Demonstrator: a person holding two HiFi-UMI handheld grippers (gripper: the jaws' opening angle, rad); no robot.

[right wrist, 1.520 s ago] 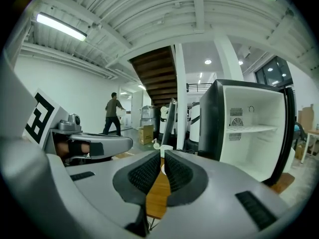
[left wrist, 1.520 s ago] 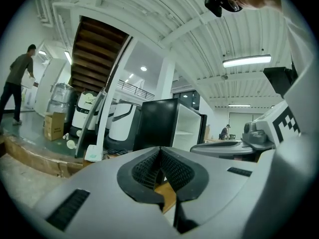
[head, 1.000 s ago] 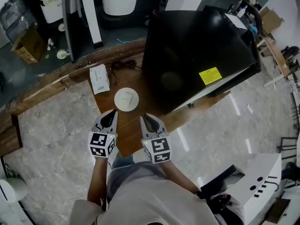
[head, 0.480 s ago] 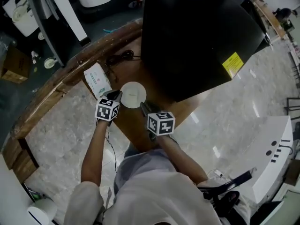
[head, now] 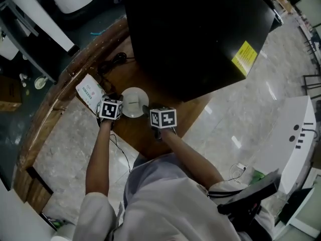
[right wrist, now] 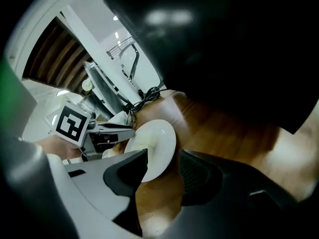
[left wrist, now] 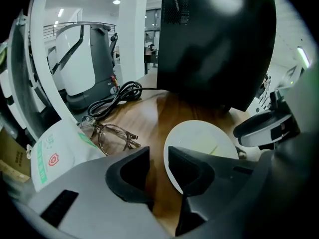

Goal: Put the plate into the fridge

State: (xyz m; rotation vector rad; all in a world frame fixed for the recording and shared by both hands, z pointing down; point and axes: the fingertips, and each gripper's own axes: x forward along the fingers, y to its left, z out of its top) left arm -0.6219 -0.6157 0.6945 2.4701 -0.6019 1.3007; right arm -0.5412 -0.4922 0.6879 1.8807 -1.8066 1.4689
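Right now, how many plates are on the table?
1. The white plate lies on the wooden table beside the black fridge; more could be hidden behind the fridge.

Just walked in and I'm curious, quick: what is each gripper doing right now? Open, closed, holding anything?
Left gripper: open, holding nothing, right beside the plate.
Right gripper: jaws opening, plate's edge in the gap, not gripped.
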